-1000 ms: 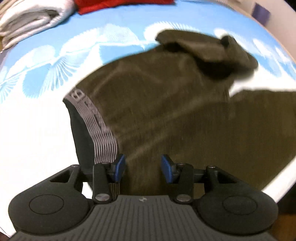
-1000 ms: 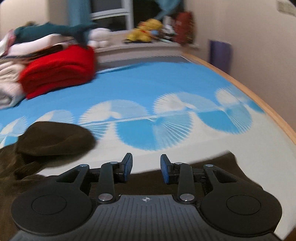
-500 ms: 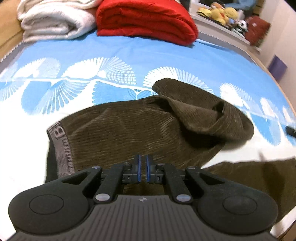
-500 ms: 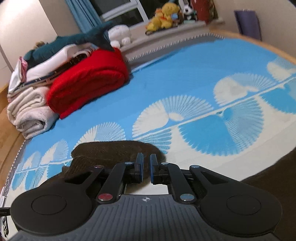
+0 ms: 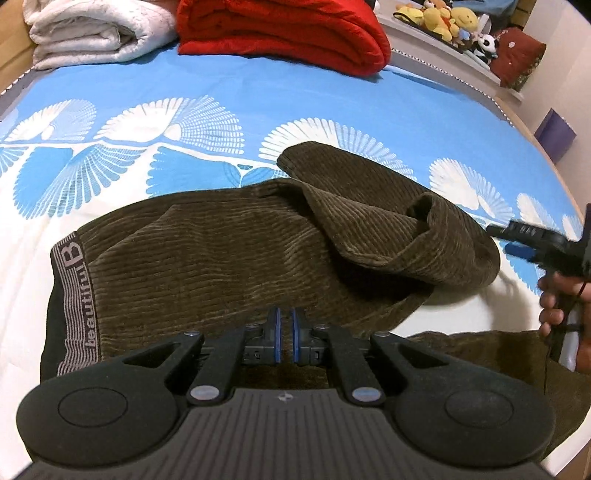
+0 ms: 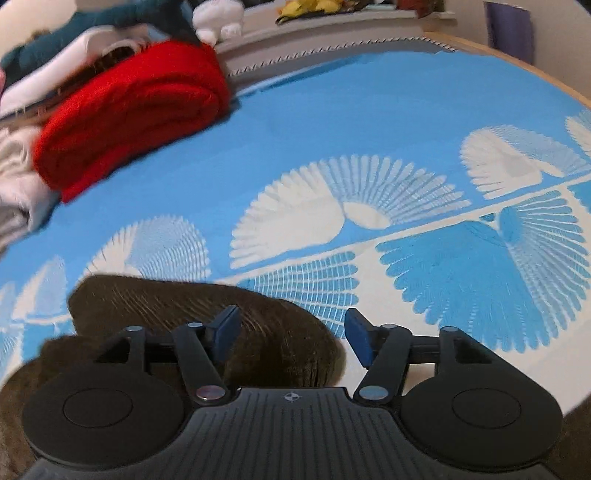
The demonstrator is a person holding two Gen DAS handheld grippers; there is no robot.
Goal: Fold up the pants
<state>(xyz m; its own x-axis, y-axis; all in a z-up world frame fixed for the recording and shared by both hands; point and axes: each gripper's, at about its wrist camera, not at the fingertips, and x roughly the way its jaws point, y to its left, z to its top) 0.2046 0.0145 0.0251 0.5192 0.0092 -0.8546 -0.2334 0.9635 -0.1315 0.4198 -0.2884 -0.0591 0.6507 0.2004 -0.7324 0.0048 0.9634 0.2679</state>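
Brown corduroy pants (image 5: 229, 254) lie on the blue and white bedspread, with the grey lettered waistband (image 5: 75, 302) at the left. One leg (image 5: 373, 218) is bunched and folded back at the upper right. My left gripper (image 5: 285, 334) is shut and empty just above the pants' near edge. My right gripper (image 6: 291, 334) is open over the bunched leg end (image 6: 207, 306). It also shows at the right edge of the left wrist view (image 5: 532, 245), beside that leg end.
A folded red blanket (image 5: 284, 29) and folded white bedding (image 5: 99, 29) lie at the far side of the bed. Stuffed toys (image 5: 447, 18) sit on a ledge behind. The wooden bed edge (image 6: 517, 62) runs along the right.
The left gripper closed about half a second ago and stays shut. The right gripper has opened from shut and moved down toward the bunched leg end.
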